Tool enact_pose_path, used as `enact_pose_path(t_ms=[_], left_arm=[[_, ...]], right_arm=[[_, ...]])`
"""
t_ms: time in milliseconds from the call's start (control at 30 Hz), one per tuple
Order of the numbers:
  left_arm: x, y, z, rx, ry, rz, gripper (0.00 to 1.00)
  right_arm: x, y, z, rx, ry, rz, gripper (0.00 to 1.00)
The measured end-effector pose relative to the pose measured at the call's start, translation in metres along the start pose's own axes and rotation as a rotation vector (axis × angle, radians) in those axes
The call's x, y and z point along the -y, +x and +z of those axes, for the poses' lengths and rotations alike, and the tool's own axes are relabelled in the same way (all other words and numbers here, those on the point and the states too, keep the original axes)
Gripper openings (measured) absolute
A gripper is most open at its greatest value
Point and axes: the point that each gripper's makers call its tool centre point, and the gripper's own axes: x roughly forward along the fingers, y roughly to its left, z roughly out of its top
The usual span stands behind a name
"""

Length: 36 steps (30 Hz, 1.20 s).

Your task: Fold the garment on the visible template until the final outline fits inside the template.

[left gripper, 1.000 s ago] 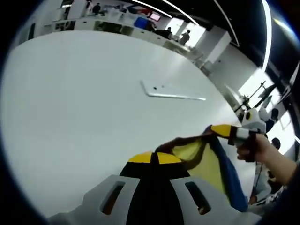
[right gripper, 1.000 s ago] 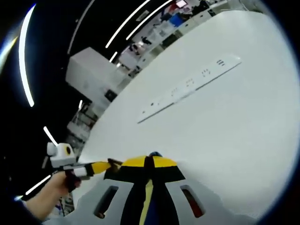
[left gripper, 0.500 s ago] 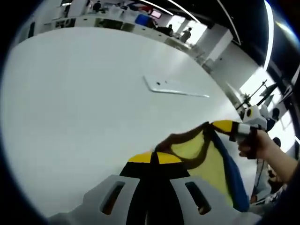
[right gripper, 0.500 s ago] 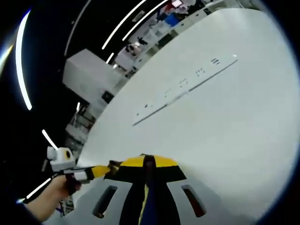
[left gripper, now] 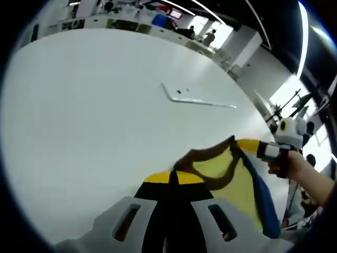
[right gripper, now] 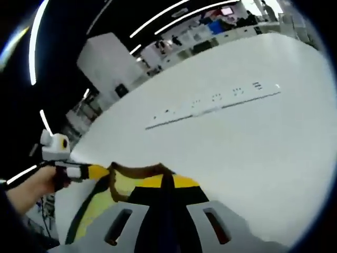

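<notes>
A: White table (left gripper: 79, 116) spans both views; a flat white strip (left gripper: 195, 99) lies upper centre, its markings too small to read.

B: Garment (left gripper: 231, 179)?

A: Yellow with brown neckline and blue edge, lower right of left gripper view, lower part cut off. Left gripper (left gripper: 174, 178) jaws closed on the neckline; right gripper (right gripper: 164, 182) likewise pinching it, fabric under the jaws hidden.

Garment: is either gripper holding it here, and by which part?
Both hold the yellow garment by its brown-trimmed top edge: left gripper at one end, right gripper at the other.
</notes>
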Motion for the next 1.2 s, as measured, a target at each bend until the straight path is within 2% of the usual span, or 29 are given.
enact_pose_path(t_ms=[33,200,400,733,800,1033,1200], left_arm=[[0.000,0.000,0.000,0.000,0.001,0.000,0.00],[0.000,0.001,0.000,0.000,0.001,0.000,0.00],[0.000,0.002,0.001,0.002,0.002,0.003,0.00],[-0.001,0.003,0.002,0.008,0.004,0.002,0.00],[0.002,0.002,0.006,0.048,0.045,-0.008,0.00],[0.009,-0.007,0.009,0.061,0.046,-0.023,0.00],[0.016,-0.017,0.018,0.090,0.069,-0.037,0.01]], right_arm=[[-0.003,-0.001,-0.002,-0.008,-0.012,-0.004,0.05],[0.001,0.001,-0.004,-0.034,-0.198,-0.038,0.02],[0.001,0.004,-0.004,-0.035,-0.314,-0.036,0.02],[0.007,0.007,-0.002,0.002,-0.372,-0.026,0.02],[0.007,0.007,-0.001,-0.003,-0.339,-0.028,0.02],[-0.009,0.006,-0.004,-0.010,-0.339,0.003,0.22],[-0.019,0.000,-0.002,-0.009,-0.348,0.015,0.25]])
